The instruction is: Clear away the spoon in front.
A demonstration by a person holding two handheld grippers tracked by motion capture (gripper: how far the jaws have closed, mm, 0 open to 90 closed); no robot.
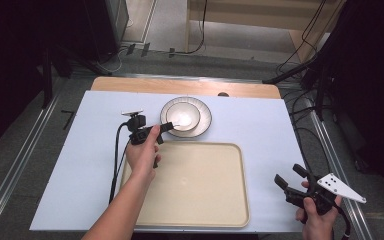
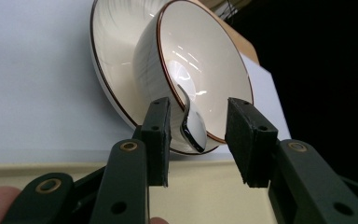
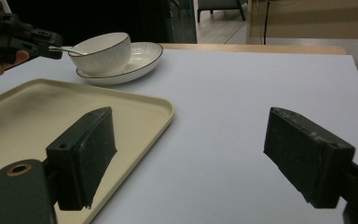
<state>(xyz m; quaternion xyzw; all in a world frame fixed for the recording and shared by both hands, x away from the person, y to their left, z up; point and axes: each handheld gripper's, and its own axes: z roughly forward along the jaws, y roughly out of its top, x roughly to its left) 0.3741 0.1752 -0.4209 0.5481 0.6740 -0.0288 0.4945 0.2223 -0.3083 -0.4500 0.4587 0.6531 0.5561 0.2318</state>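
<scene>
Two jaws of my left gripper (image 2: 198,140) stand apart around a glossy metal spoon (image 2: 191,122) handle, near it but not clamped. The spoon leans in a ribbed white bowl (image 1: 180,118), brown-rimmed, on a matching plate (image 1: 203,117). My right gripper (image 1: 291,181) gapes, empty, beside the smooth beige tray (image 1: 190,200). No readable writing.

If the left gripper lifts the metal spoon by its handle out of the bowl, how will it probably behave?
The shiny metal spoon is probably stiff and light. Its polished, curved handle may slip or twist between the left gripper's open jaws. It leans on the rim of the white brown-edged ceramic bowl, so dragging could nudge the bowl on its white plate.
</scene>
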